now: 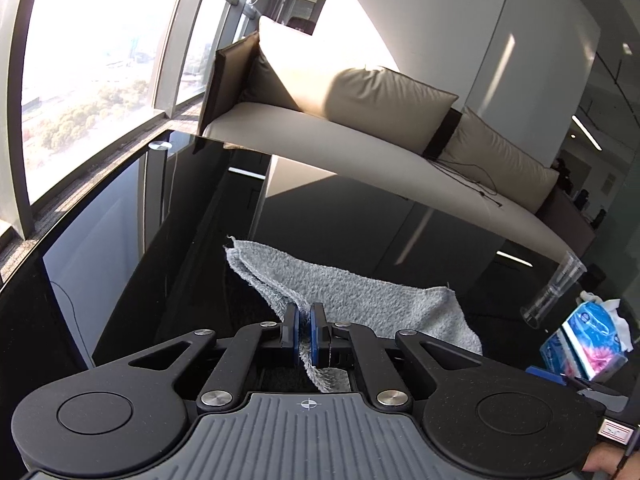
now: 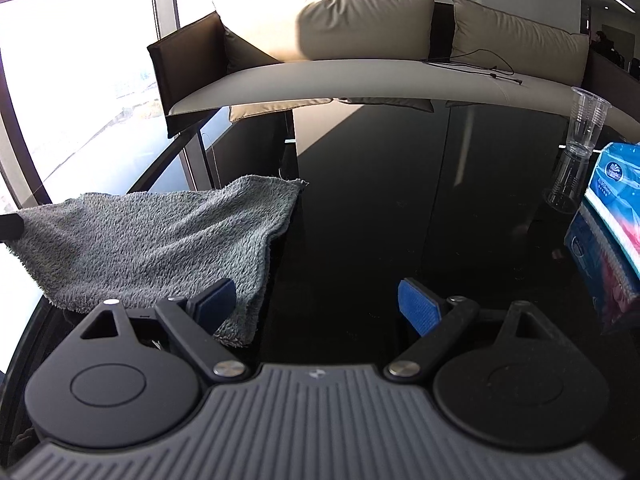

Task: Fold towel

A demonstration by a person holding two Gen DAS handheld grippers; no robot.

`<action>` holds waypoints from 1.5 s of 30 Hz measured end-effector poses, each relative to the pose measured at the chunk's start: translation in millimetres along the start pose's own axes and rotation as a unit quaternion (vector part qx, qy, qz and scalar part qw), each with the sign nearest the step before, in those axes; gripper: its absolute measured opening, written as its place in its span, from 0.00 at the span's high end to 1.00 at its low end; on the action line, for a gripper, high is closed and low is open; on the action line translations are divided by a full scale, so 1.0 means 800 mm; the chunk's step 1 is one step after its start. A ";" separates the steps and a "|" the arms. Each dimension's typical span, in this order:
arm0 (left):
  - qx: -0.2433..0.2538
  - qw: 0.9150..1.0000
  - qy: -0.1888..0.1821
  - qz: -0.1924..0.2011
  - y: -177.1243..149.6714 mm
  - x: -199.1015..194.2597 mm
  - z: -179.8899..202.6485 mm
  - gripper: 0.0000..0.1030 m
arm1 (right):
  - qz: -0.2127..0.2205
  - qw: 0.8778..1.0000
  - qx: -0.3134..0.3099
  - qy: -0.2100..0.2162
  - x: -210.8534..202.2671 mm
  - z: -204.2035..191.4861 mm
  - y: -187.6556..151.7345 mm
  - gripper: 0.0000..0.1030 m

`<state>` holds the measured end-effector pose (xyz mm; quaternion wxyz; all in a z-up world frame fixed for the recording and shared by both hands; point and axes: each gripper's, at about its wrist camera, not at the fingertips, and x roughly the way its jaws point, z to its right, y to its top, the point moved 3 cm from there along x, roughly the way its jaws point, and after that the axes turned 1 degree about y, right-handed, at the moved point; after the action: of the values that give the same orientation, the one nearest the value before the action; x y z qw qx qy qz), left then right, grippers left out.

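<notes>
Your left gripper (image 1: 305, 322) is clamped on an edge of the grey towel (image 1: 360, 300); the blue pads hide the pinched strip, and a short tail hangs behind them. Your right gripper (image 2: 316, 300) stands wide apart with nothing between its pads; its left finger (image 2: 216, 300) covers part of the towel's near corner. In the right wrist view the towel's left end is cut off by the frame edge. The towel lies partly raised on the black glossy table (image 2: 380, 220), its long axis running left to right. The clear plastic cup (image 2: 586, 124) appears empty. Beside it, the tissue pack (image 2: 616, 200) is cropped at the frame edge.
</notes>
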<state>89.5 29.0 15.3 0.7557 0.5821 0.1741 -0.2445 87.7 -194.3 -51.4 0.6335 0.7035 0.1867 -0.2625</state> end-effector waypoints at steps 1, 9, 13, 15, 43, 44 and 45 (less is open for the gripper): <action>0.008 1.000 -0.005 0.003 0.001 0.002 0.008 0.95 | -0.001 1.000 -0.001 -0.002 0.001 0.001 0.000 0.12; 0.063 0.996 -0.059 0.005 -0.002 0.025 0.081 0.95 | -0.015 1.000 0.001 -0.005 0.005 0.007 -0.004 0.12; 0.082 0.993 -0.080 -0.005 -0.011 0.038 0.109 0.95 | -0.014 1.000 -0.014 -0.008 0.006 0.002 -0.007 0.12; 0.089 0.991 -0.094 -0.009 -0.015 0.043 0.120 0.95 | -0.016 1.000 -0.013 -0.005 0.006 0.000 -0.008 0.12; 0.072 0.985 -0.151 -0.036 -0.028 0.046 0.117 0.56 | 0.004 1.000 0.015 -0.001 0.001 0.029 0.008 0.12; 0.068 0.987 -0.141 -0.035 -0.027 0.043 0.110 0.56 | 0.007 1.000 0.017 0.004 0.000 0.028 0.010 0.12; 0.063 0.989 -0.130 -0.033 -0.025 0.041 0.103 0.53 | 0.011 1.000 0.016 0.009 -0.001 0.027 0.013 0.12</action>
<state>103.3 -60.0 3.0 0.7252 0.5857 0.0773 -0.3536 90.4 -216.9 -44.5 0.6233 0.7180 0.1805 -0.2517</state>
